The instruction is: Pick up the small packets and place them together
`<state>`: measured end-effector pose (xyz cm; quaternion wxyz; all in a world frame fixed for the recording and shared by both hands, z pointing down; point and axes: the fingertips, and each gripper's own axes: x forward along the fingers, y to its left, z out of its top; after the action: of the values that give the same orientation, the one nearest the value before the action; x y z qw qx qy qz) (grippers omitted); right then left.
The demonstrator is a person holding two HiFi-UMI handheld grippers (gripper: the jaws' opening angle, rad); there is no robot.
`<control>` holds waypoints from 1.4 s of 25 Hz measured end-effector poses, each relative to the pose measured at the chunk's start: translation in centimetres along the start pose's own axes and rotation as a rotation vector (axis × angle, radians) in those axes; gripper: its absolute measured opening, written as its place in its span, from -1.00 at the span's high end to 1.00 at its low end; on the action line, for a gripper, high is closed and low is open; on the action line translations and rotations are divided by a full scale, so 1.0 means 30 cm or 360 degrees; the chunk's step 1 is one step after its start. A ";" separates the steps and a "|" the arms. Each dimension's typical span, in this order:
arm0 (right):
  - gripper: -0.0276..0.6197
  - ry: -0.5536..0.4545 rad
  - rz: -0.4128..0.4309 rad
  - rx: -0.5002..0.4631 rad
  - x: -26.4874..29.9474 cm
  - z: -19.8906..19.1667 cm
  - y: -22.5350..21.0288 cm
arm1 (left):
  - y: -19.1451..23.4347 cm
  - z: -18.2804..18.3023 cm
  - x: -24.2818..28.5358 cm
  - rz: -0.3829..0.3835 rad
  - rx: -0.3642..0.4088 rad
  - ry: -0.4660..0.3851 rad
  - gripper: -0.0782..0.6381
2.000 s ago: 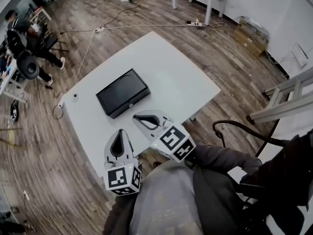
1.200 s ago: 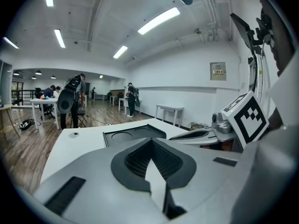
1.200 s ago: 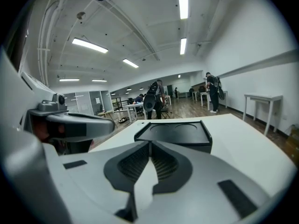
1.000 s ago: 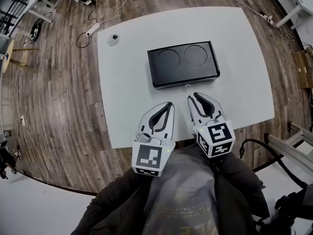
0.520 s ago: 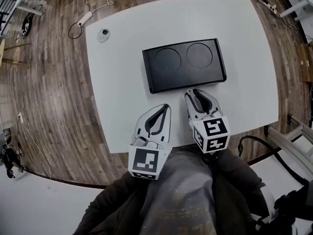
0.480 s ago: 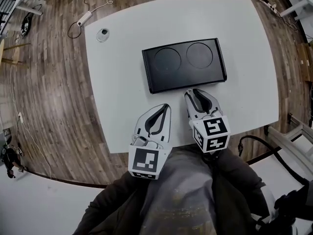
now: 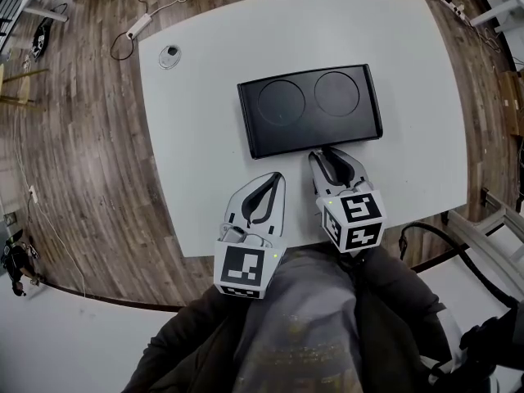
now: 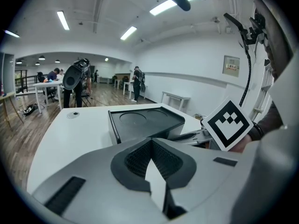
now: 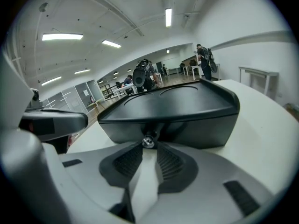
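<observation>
One white bench on a wood floor. On the bench, one black box, lid shut, two round dips side by side in its top. One small round disc near the far left corner of the bench, well apart from the box.

Two claws, side by side over the near part of the bench, each with one marker cube at the back.

Left claw: tips together, only a thin wedge of gap behind them, nothing held. Just short of the box's near wall, not touching it.

Right claw: just been opening, now parted by a narrow slit, holding nothing. Tips up against the near wall of the box, right at one small metal knob in the middle of that wall. Knob just at the mouth of the slit, not pinched.

Where the small packets are: cannot tell, in none of the three views.

One person's grey top along the bottom of the head view. One power strip with its cable on the floor beyond the bench.
</observation>
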<state>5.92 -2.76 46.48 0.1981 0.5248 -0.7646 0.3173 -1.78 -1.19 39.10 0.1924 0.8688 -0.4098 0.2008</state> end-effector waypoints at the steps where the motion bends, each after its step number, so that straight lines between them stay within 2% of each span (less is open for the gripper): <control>1: 0.63 0.0008 -0.0004 0.0000 0.001 -0.001 0.000 | 0.001 0.000 -0.001 0.0003 -0.0001 0.0000 0.78; 4: 0.70 0.0031 -0.0002 0.0011 0.013 -0.004 0.005 | 0.007 -0.001 -0.003 0.0010 -0.0007 0.0000 0.78; 16: 0.71 0.0033 0.0021 0.0001 -0.010 -0.029 0.018 | -0.004 -0.006 -0.031 0.0010 -0.0008 -0.0011 0.78; 35: 0.71 0.0053 0.0011 -0.0019 -0.192 -0.226 0.090 | -0.165 -0.096 -0.197 -0.0037 0.0076 -0.0036 0.78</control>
<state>5.34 6.51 46.95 0.2128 0.5155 -0.7650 0.3222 -1.87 6.92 37.70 0.1692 0.8801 -0.3968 0.1983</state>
